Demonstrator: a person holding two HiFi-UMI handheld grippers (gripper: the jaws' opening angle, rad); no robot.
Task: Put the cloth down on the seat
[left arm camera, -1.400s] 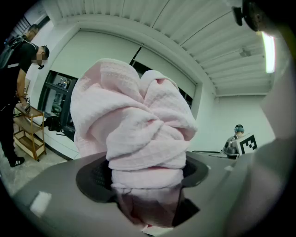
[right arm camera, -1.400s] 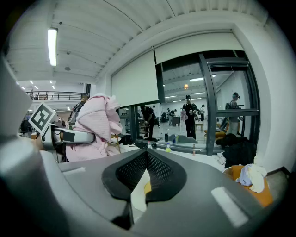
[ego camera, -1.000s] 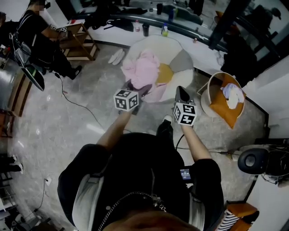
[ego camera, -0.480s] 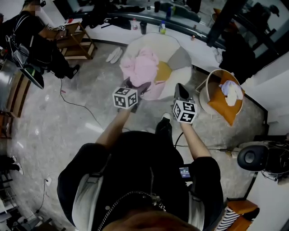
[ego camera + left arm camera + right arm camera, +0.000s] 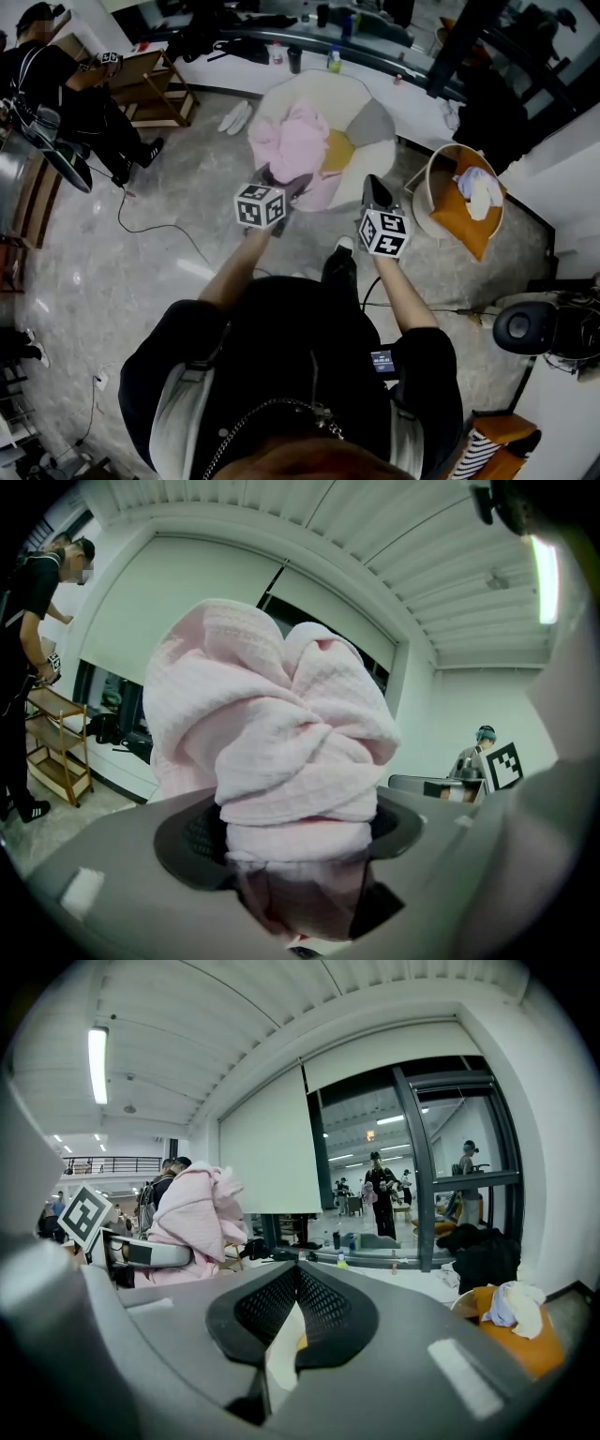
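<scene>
My left gripper (image 5: 295, 832) grips the pink cloth (image 5: 272, 724), bunched thick between its jaws; it looks soft, light and floppy. My right gripper (image 5: 298, 1283) has its jaws closed on nothing.

Black top (image 5: 300, 352), silver chain (image 5: 272, 417); left tongs (image 5: 296, 181), right tongs (image 5: 375, 187) grey, black-padded.

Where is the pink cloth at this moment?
Bunched between the jaws of the left gripper, the pink cloth fills the left gripper view; in the head view it shows upper centre, over the white seat beside the yellow cushion.
</scene>
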